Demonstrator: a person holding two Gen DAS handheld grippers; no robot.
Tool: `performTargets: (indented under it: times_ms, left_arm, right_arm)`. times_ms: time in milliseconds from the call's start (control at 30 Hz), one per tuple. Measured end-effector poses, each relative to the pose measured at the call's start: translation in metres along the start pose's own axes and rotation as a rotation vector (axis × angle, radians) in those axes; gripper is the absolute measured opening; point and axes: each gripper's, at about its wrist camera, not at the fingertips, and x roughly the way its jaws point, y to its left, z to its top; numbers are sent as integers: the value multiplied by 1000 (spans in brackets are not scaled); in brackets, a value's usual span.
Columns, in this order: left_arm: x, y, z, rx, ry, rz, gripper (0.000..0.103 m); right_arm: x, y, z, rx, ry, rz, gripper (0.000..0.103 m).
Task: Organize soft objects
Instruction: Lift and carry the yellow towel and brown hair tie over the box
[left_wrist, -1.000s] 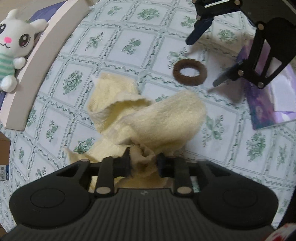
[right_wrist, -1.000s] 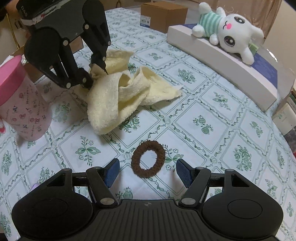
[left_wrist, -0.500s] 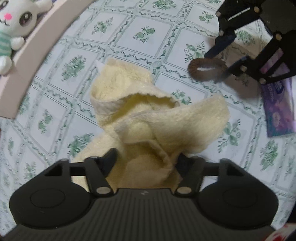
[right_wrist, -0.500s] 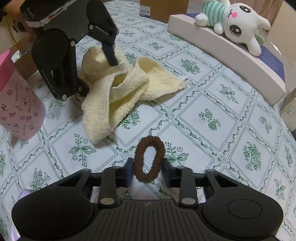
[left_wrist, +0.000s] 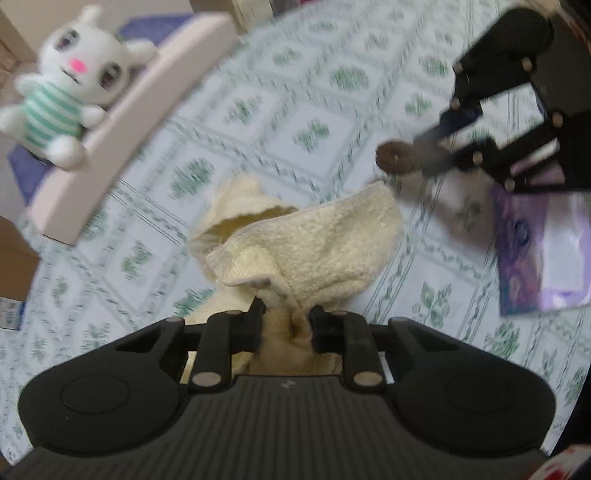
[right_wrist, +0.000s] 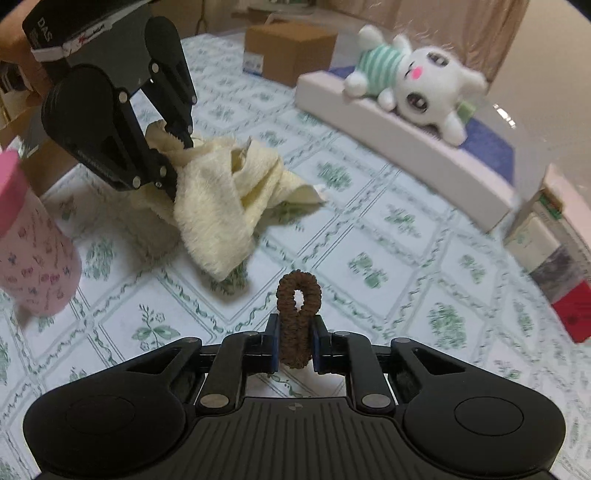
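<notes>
My left gripper (left_wrist: 286, 319) is shut on a bunched cream-yellow towel (left_wrist: 317, 243) and holds it lifted off the floral tablecloth; it also shows from the right wrist view (right_wrist: 173, 173), with the towel (right_wrist: 221, 206) hanging from it. My right gripper (right_wrist: 295, 345) is shut on a brown hair scrunchie (right_wrist: 298, 314), squeezed upright between the blue pads. From the left wrist view the right gripper (left_wrist: 424, 155) holds the scrunchie (left_wrist: 393, 157) above the table. A white plush bunny (right_wrist: 413, 81) in a green striped shirt lies in a white tray (right_wrist: 406, 147).
A pink patterned cup (right_wrist: 29, 251) stands at the left. A purple packet (left_wrist: 535, 254) lies on the table at the right. A cardboard box (right_wrist: 291, 51) sits at the back. Small boxes (right_wrist: 546, 251) stand beside the tray.
My left gripper opened, then shut again on the towel and lifted it. My right gripper closed on the scrunchie and raised it off the table. Both views are blurred by motion.
</notes>
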Motion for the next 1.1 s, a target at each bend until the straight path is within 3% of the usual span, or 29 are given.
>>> performTargets:
  times_ms: [233, 433, 800, 1100]
  left_arm:
    - [-56, -25, 15, -63, -103, 24, 20]
    - [-95, -64, 7, -114, -184, 4, 20]
    - [-152, -148, -48, -251, -321, 46, 20]
    - [-162, -221, -102, -330, -414, 89, 20]
  right_arm:
    - [-48, 14, 6, 64, -65, -61, 16]
    - [-98, 33, 0, 139, -124, -97, 16]
    - [-176, 89, -39, 235, -192, -145, 16]
    - [-208, 141, -84, 333, -268, -161, 16]
